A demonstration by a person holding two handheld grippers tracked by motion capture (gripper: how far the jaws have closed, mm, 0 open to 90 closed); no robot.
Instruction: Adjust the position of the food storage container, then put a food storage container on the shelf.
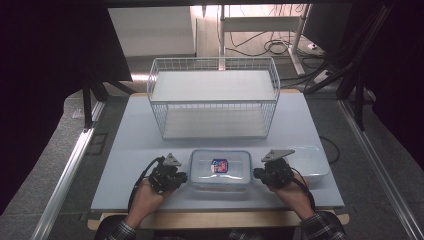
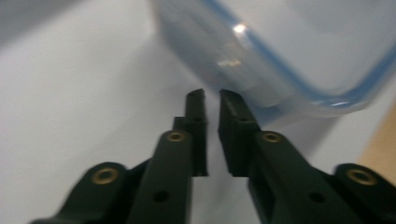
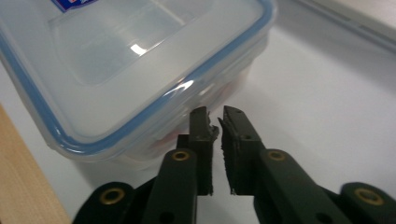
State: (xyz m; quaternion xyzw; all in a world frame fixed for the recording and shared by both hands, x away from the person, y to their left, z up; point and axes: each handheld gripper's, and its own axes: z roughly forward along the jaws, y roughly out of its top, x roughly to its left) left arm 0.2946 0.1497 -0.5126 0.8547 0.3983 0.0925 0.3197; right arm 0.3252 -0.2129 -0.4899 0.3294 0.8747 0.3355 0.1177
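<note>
The left gripper (image 1: 180, 176) has its jaws parted by only a thin slit, with nothing between them; its tips sit just beside the left end wall of the lidded plastic box (image 1: 220, 169). The right gripper (image 1: 259, 174) mirrors it at the box's right end, jaws a narrow gap apart and empty, tips close against the side under the blue-edged lid. The box lies between the two grippers on the white table (image 1: 125, 150). Just beyond the right gripper lies a clear tray (image 1: 314, 161). Farther ahead of both stands a white wire basket (image 1: 214, 97).
</note>
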